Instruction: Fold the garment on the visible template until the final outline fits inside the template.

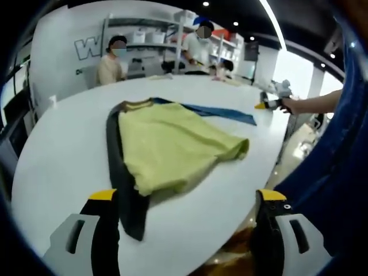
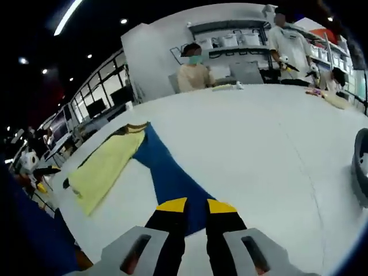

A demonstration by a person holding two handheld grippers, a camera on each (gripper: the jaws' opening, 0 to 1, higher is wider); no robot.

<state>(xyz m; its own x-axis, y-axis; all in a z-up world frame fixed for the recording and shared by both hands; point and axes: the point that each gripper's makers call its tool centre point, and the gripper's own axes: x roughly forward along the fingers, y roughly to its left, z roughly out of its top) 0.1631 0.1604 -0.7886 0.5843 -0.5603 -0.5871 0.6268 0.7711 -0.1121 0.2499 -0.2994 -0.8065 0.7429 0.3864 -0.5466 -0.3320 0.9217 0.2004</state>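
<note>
A yellow shirt (image 1: 172,144) lies on a white table (image 1: 63,161) near its edge. The left gripper (image 1: 190,198) hovers wide open. The right gripper (image 2: 196,206), jaws narrow, sits over a blue sleeve (image 2: 169,175); whether it pinches it is unclear. A tug might drag the shirt off the table.

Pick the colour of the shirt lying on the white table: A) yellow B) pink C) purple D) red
A: the shirt spread on the table is yellow, with a blue strip and a dark strip beside it.
</note>
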